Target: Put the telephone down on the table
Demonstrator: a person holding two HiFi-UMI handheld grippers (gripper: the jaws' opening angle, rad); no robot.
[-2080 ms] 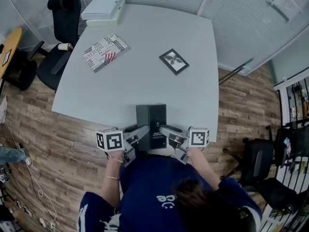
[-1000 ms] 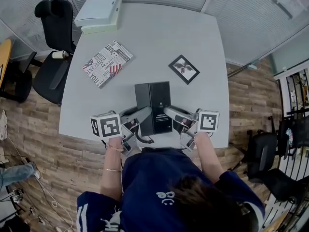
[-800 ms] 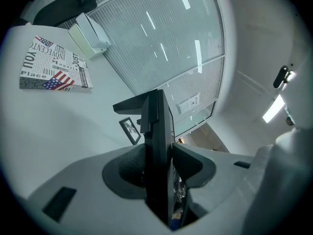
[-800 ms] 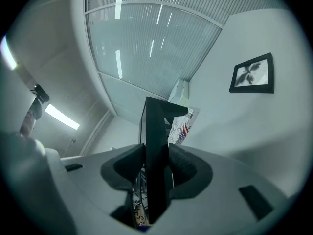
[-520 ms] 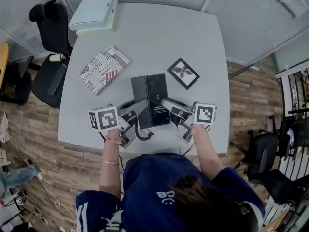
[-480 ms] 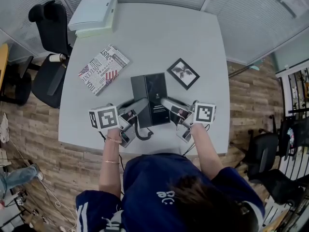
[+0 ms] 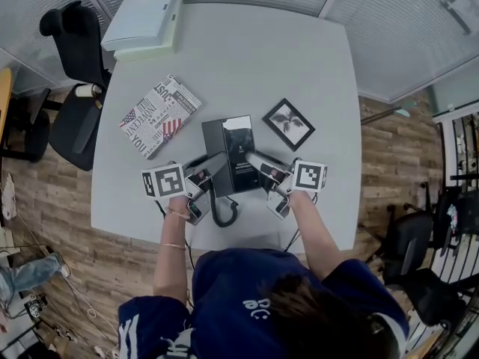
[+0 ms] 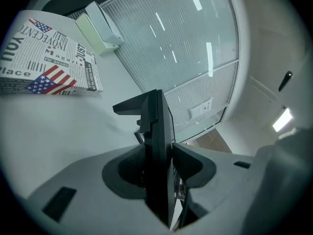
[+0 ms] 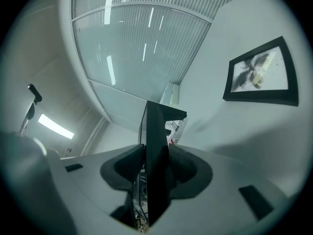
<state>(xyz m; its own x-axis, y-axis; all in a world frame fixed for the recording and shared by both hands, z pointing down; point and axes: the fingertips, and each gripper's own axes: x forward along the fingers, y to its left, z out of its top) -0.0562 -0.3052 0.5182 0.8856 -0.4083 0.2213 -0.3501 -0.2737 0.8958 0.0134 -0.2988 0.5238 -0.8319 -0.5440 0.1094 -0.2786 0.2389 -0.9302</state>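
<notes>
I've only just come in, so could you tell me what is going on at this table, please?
A person holds a black telephone by its two sides, the left claw and the right claw each clamped on an edge. It is over the white table, between a magazine and a framed picture, its cord trailing towards the person. Whether it rests on the table yet, I cannot tell.

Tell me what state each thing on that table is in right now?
telephone: clamped on both sides; whether it touches the table, cannot tell.
left gripper: shut on the telephone.
right gripper: shut on the telephone.
magazine: closed, lying flat.
picture frame: lying flat, face up.
white box: lying on a pale green box.
</notes>
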